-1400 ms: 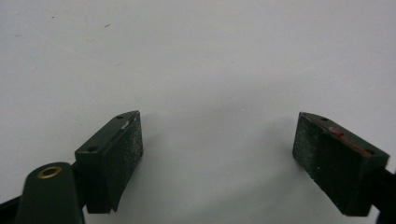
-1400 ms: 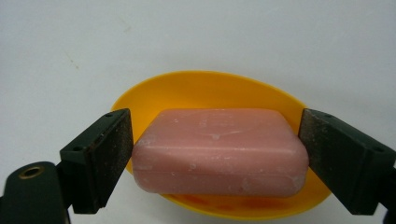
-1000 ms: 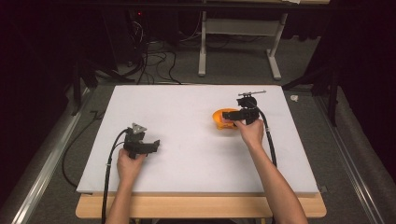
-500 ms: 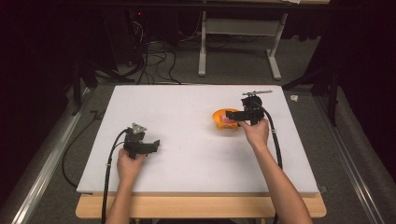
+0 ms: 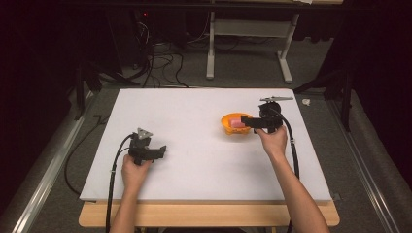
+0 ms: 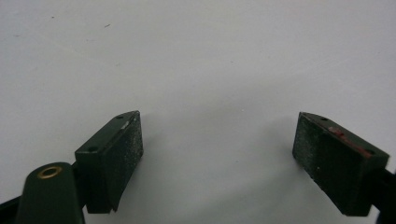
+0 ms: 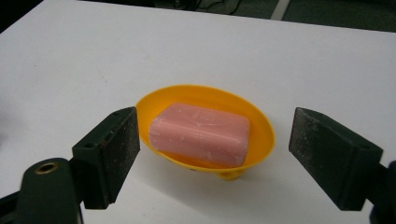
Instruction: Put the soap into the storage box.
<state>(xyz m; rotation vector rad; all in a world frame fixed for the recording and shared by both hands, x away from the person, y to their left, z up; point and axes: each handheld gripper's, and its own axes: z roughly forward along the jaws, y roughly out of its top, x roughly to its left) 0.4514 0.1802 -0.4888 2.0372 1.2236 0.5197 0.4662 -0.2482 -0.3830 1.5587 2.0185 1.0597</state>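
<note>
The right tongs [image 7: 212,154] stand spread wide with nothing between the pads, one jaw on each side of an orange dish [image 7: 259,126] in the right gripper view; the pads are apart from the dish's rim, and whether the tongs are level with it or above it cannot be told. In the dish lies a pink bar of soap [image 7: 198,134], flat and a little askew, resting against the dish's inner wall. From the high view the right tongs [image 5: 245,122] point left over the right edge of the dish [image 5: 228,128], held by the person's right hand [image 5: 273,141], with a black cable [image 5: 293,145] trailing back along the forearm toward the near edge. The left tongs [image 6: 217,158] are also spread wide and grip nothing; between the jaws only bare white bench top shows. In the high view the left tongs [image 5: 163,150] sit at the near left of the bench [image 5: 194,107], pointing right, held by the left hand [image 5: 133,170], well apart from the dish. The dish stands on the right half of the white bench, about midway between its near and far edges. Beyond the far edge lie a grey carpeted floor [image 5: 243,68], a tangle of dark cables [image 5: 155,63], and the white legs of another table [image 5: 286,48].
</note>
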